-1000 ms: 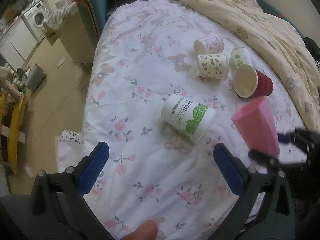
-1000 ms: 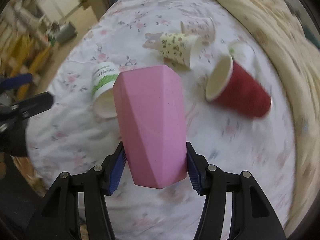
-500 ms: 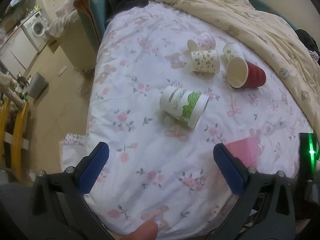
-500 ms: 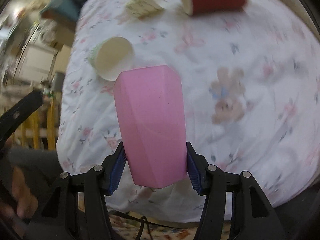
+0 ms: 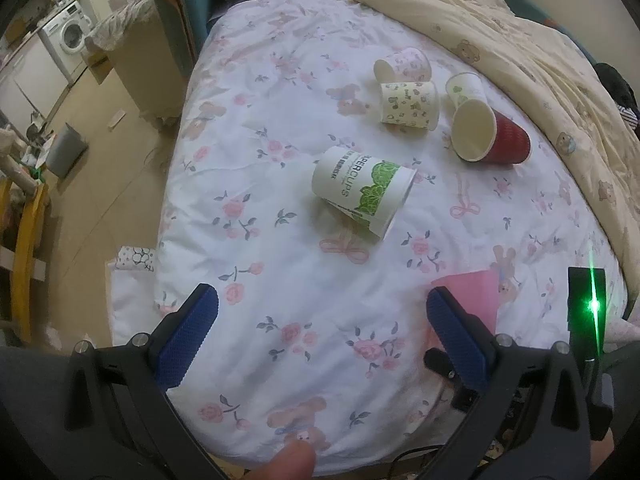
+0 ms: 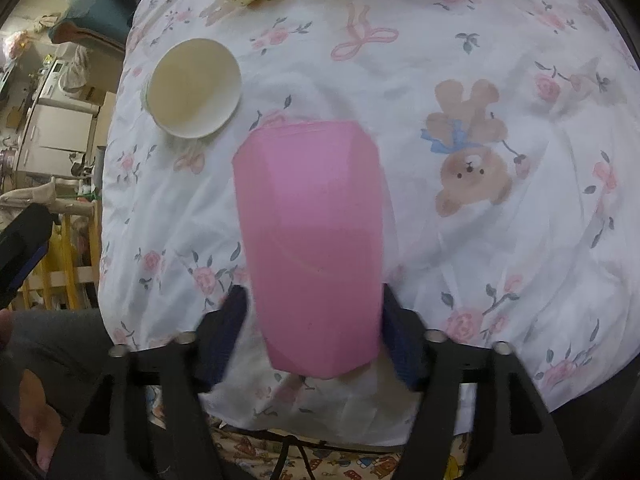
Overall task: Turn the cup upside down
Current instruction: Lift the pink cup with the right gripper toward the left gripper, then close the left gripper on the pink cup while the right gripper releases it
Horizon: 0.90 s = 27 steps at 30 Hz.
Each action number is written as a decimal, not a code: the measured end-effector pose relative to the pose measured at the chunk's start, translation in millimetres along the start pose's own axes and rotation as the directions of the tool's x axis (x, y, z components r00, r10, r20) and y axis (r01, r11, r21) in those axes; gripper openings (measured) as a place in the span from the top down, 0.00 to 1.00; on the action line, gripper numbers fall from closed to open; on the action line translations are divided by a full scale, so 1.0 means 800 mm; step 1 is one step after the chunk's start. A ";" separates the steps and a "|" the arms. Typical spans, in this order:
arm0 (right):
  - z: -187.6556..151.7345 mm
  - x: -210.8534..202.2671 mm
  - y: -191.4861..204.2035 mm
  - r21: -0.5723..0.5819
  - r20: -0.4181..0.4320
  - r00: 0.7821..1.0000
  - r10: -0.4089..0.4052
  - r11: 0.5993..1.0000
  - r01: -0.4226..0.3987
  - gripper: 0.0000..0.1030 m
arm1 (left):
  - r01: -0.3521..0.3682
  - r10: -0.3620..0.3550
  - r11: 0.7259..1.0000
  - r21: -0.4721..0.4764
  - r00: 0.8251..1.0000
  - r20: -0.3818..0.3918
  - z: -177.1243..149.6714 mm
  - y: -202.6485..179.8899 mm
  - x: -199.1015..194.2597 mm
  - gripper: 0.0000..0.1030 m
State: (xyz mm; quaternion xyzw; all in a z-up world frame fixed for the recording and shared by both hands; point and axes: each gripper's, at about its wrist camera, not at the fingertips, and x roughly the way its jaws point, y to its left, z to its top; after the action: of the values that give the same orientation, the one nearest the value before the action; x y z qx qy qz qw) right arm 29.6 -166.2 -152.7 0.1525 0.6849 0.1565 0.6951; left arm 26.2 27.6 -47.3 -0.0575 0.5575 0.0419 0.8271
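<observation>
A pink faceted cup [image 6: 312, 248] stands on the floral bed sheet [image 6: 500, 80] near the bed's front edge, its wide end on the sheet. My right gripper [image 6: 314, 328] sits around its upper end, the blurred blue pads just apart from its sides. In the left wrist view the pink cup [image 5: 472, 292] shows partly behind the right finger. My left gripper [image 5: 320, 332] is open and empty above the sheet.
Several paper cups lie on their sides: a white and green one [image 5: 362, 192], a red one [image 5: 492, 138], a bear-print one [image 5: 410, 106] and others behind. A cream quilt [image 5: 520, 32] lies at the back right. The bed edge and floor [image 5: 100, 160] are left.
My right gripper tipped the pink cup over and lowered it onto the sheet near the front edge. Its pads have now drawn slightly off the cup. The left gripper stayed open.
</observation>
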 end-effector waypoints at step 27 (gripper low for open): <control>-0.001 -0.176 -0.004 -0.225 0.545 0.837 -0.049 0.953 0.203 0.14 | 0.020 -0.016 0.999 -0.037 0.996 0.091 0.006 0.000 -0.017 0.00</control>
State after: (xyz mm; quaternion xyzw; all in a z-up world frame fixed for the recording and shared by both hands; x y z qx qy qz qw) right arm 27.1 -229.4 -26.8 0.0466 0.4453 0.1545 0.8807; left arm 25.7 28.6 -33.2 -0.0762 0.5178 0.0475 0.8507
